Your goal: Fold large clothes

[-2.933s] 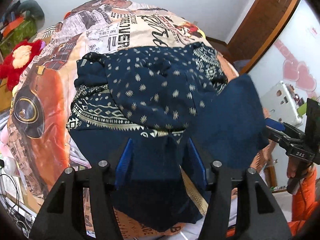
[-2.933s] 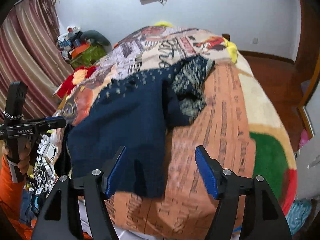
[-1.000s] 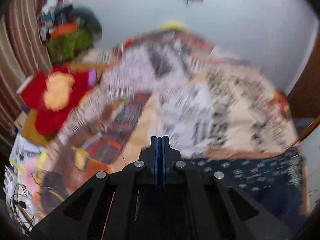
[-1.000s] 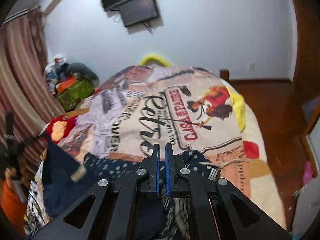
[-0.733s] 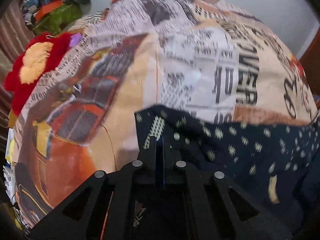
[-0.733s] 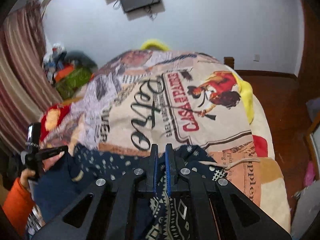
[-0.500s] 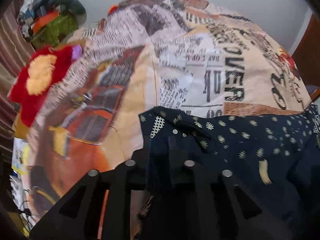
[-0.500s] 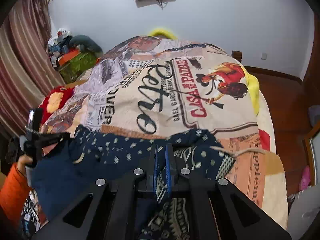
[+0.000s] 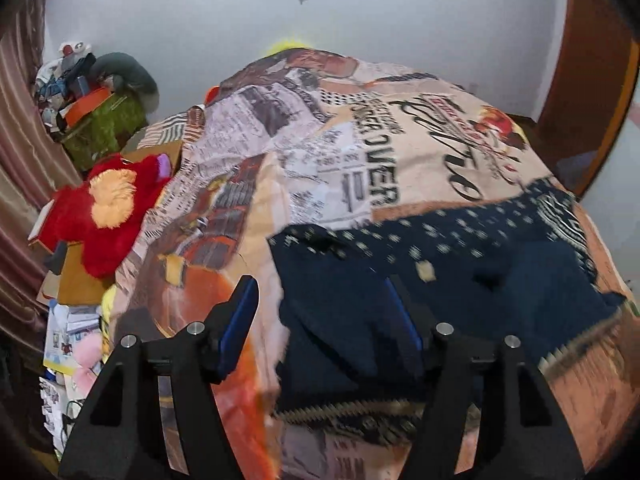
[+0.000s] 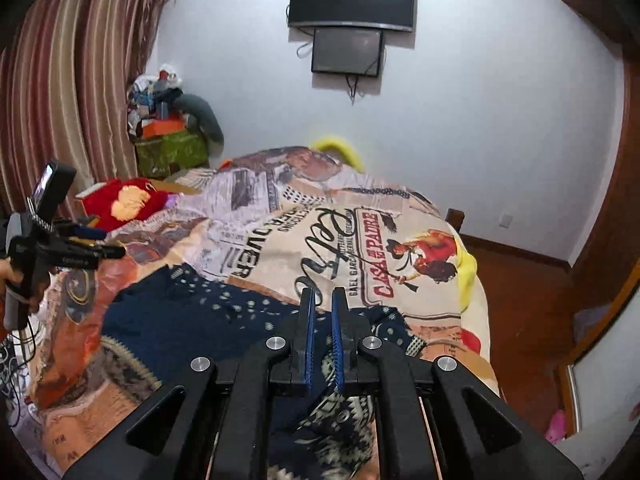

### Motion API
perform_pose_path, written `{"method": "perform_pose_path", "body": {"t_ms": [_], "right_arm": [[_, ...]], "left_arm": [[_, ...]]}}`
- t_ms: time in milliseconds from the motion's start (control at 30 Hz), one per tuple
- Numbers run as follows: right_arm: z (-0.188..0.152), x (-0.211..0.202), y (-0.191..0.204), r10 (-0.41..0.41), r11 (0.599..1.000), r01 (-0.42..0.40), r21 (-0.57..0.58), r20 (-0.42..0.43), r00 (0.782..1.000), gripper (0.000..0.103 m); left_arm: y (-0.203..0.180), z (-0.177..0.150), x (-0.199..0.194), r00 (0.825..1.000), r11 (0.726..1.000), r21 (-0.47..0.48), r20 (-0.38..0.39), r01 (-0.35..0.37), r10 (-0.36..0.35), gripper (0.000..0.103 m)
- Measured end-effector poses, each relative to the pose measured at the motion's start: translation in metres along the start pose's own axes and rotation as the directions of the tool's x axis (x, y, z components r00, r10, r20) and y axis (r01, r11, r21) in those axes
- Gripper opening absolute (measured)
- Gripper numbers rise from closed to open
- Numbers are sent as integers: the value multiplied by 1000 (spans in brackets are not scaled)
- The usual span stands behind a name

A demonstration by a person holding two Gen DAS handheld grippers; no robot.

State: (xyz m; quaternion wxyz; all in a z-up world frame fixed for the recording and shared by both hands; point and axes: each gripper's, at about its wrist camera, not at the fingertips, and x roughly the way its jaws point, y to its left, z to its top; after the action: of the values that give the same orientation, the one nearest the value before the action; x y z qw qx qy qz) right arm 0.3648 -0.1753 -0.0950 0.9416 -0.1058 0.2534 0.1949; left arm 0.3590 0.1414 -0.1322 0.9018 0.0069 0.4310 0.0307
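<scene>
Released since a moment ago, the navy garment (image 9: pixel 440 280) is laid folded across the printed bedspread (image 9: pixel 360 152).

The left gripper (image 9: pixel 324 316) is seen with jaws opening and nothing pinched between them; the right gripper (image 10: pixel 323 340) is clenched, seemingly on the garment's patterned edge, though contact is partly hidden. If that edge is dragged while the right gripper is withdrawn, the fold could be pulled askew.

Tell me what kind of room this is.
Likely a home bedroom: a bed under a printed blanket, a wall-mounted TV, striped curtains, and a red plush toy beside the bed.
</scene>
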Motion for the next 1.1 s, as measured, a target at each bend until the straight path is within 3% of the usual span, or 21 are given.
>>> {"method": "perform_pose_path", "body": {"t_ms": [167,233,267,300,333,400,567,733,800,933,1000,1100], "right_arm": [[-15,-11,1,-17,999,17,51,-11,1000,5],[-20,-12,-2,0,996,2,93,-17,1000,18],[-22,-12,-5,18,993,-14,119,-26,999,50],[-25,-10,-8,55,987,-49,155,-32,998,90],[-28,-9,-11,105,977,-99,188,-23,994,98],[-32,0,-13,175,964,-162,211,-45,983,99],[-40,47,-15,211,964,-169,204,-203,956,99],[-62,106,-22,255,954,-167,247,-385,887,96],[-71,122,-23,259,954,-161,251,-431,864,85],[-77,143,-27,316,933,-186,308,-455,832,76],[-78,149,-30,368,911,-220,349,-445,816,58],[-83,158,-29,405,890,-232,393,-446,798,40]], "left_arm": [[-11,-19,-10,999,999,-18,-2,41,-41,64],[-13,-26,-10,998,998,-30,-11,59,-59,64],[-13,-29,-10,998,998,-32,-13,61,-62,64],[-12,-32,-9,998,998,-35,-15,60,-60,64],[-11,-34,-8,998,998,-40,-17,57,-58,64],[-6,-39,-5,998,996,-61,-28,59,-61,64],[15,-46,14,995,990,-132,-69,56,-65,64],[38,-50,37,993,979,-200,-102,37,-58,64],[46,-52,48,991,974,-225,-118,31,-58,64],[54,-57,67,987,968,-251,-148,25,-64,64],[55,-58,73,985,966,-257,-157,23,-65,64],[57,-58,80,984,964,-265,-162,25,-70,64]]}}
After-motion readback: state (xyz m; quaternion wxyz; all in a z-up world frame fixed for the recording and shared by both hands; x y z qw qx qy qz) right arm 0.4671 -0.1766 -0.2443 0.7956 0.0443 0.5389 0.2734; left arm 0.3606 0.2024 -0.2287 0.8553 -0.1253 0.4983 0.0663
